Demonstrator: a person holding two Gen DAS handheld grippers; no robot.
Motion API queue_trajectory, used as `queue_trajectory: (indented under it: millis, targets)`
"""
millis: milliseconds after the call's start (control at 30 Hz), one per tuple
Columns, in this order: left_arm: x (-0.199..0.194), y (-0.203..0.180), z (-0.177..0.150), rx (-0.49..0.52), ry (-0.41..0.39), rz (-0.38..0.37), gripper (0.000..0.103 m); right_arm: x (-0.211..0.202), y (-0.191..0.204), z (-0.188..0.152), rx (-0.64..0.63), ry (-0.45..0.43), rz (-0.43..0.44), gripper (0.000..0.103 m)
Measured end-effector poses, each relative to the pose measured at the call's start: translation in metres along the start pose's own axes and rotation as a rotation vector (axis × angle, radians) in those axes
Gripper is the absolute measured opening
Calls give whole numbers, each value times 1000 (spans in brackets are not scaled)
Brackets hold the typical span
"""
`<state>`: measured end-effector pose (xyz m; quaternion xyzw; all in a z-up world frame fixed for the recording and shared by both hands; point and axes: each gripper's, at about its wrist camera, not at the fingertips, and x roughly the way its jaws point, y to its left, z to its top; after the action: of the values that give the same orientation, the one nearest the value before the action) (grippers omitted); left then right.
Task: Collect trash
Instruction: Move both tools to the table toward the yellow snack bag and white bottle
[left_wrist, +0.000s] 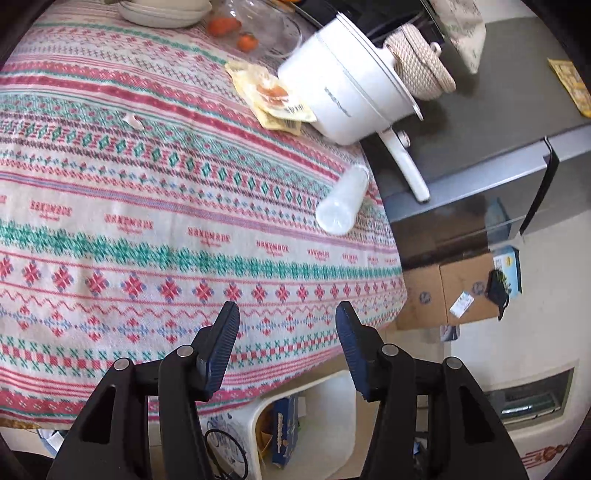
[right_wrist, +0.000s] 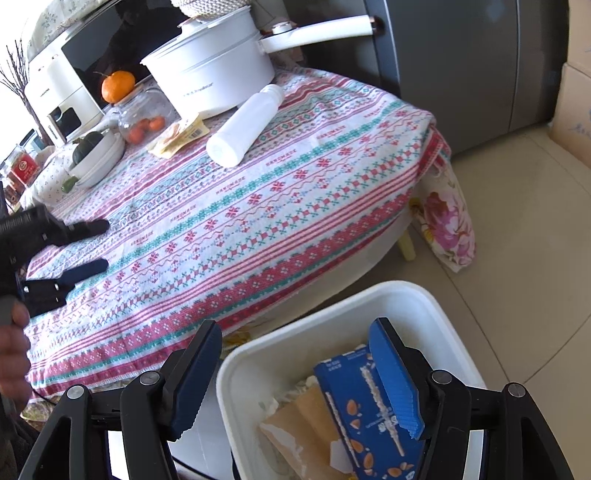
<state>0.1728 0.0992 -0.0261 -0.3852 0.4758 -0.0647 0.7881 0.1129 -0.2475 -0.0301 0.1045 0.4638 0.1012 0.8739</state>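
White plastic forms the bin (right_wrist: 321, 321) on the floor by the table edge, and inside it a blue box (right_wrist: 373, 417) printed with almonds stands on end against brown cardboard (right_wrist: 295, 424) and crumpled paper. The right gripper (right_wrist: 299, 376) hangs over the bin with its blue pads spread apart; the far pad stands in front of the box, but nothing is pinched between them. The left gripper (left_wrist: 286, 345) is above the near part of the patterned tablecloth (left_wrist: 147, 206), its jaws likewise apart and empty; in the right wrist view it shows at the left edge, held by a hand (right_wrist: 13, 343).

On the cloth, a white bottle (left_wrist: 343, 201) lies on its side near the table's far edge, apart from both grippers. Just beyond it, a yellow wrapper (left_wrist: 271, 98) lies flat, its corner touching the base of a white pot (left_wrist: 347, 88) with a long handle. A glass jar (right_wrist: 142, 118) holding small oranges stands next to the wrapper, and a single orange (right_wrist: 118, 86) sits on its lid. A stack of white dishes (right_wrist: 98, 158) with something dark green in it is further along. A grey cabinet (left_wrist: 498, 110) stands beside the table.
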Motion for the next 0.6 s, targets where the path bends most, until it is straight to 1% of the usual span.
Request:
queue_trajectory:
  millis: [100, 167, 367, 500, 600]
  targets:
    - [-9, 9, 26, -50, -67, -11, 61, 10, 3, 8, 10, 17, 27, 71]
    - [-11, 16, 41, -94, -91, -23, 65, 18, 5, 16, 19, 34, 50, 71]
    - [6, 33, 91, -186, -106, -72, 67, 46, 7, 47, 32, 74, 60, 72]
    - [28, 44, 123, -247, -100, -143, 68, 72, 0, 77, 80, 117, 85, 72]
    - [50, 47, 143, -283, -90, -179, 69, 91, -1, 102, 76, 119, 82, 72]
